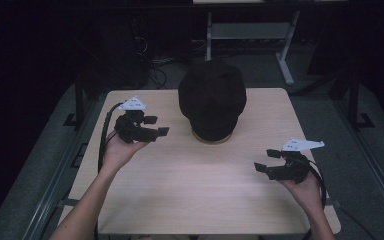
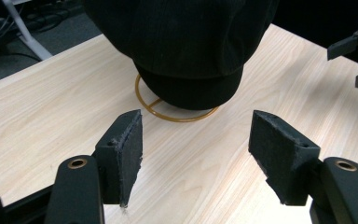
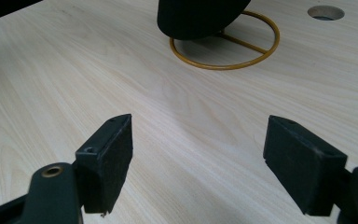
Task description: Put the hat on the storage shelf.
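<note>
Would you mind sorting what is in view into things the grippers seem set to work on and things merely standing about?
Likely in play, since both open grippers face them:
- black cap
- gold wire stand under it
- left gripper
- right gripper

Standing about:
- wooden table
- hole in the tabletop
- white desk frame behind

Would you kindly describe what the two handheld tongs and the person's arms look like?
Both the left tongs and the right tongs are black, each topped by a grey three-cornered plate and trailing a black cable. Their jaws end in blocky dark pads with rough edges. The forearms are bare, with no sleeves visible.
</note>
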Available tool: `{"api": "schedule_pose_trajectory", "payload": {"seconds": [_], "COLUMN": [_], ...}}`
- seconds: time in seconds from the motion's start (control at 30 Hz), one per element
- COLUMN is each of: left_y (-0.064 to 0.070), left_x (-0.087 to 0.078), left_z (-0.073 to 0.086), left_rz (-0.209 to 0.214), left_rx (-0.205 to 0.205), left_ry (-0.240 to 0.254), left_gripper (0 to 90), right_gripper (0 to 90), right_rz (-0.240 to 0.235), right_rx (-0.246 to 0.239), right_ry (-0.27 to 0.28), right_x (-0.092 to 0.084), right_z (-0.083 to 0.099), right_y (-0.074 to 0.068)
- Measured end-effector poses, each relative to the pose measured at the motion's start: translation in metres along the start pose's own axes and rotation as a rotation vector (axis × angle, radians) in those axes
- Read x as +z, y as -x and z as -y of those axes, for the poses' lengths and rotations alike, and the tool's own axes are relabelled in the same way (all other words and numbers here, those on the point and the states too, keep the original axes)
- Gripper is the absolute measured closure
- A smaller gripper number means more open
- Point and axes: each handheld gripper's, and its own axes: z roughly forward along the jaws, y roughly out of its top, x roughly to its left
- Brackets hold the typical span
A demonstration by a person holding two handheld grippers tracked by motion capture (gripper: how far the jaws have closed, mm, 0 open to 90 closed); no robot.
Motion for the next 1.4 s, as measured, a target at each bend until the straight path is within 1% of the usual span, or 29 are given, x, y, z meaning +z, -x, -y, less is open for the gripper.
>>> {"api": "schedule_pose_trajectory", "payload": {"seconds": [0.03, 0.27, 0.8, 1.07, 1.27, 1.33, 1.4], "left_y": [0.0, 0.001, 0.001, 0.004, 0.007, 0.008, 0.009], "left_x": [0.0, 0.0, -0.002, -0.003, 0.001, 0.002, 0.003], "left_z": [0.002, 0.013, 0.036, 0.049, 0.061, 0.065, 0.068], "left_rz": [0.001, 0.0, -0.012, -0.015, -0.015, -0.016, -0.018], "left_rx": [-0.007, -0.009, -0.023, -0.025, -0.018, -0.007, -0.015], "left_ry": [0.007, -0.003, -0.002, 0.0, -0.032, -0.041, -0.045], "left_gripper": [34.6, 34.2, 31.3, 30.6, 29.8, 29.3, 28.9], "right_gripper": [23.4, 23.4, 23.4, 23.4, 23.4, 23.4, 23.4], "right_rz": [0.001, -0.001, -0.001, 0.002, 0.001, 0.0, 0.001], "right_rx": [-0.001, -0.001, -0.003, -0.006, -0.006, -0.007, -0.003], "right_ry": [0.0, -0.009, -0.02, -0.021, -0.023, -0.023, -0.025], "right_x": [0.0, 0.001, 0.003, 0.003, 0.003, 0.003, 0.002], "right_z": [0.0, 0.001, 0.003, 0.004, 0.005, 0.006, 0.006], "right_y": [0.0, 0.0, -0.001, -0.001, -0.001, -0.002, -0.002]}}
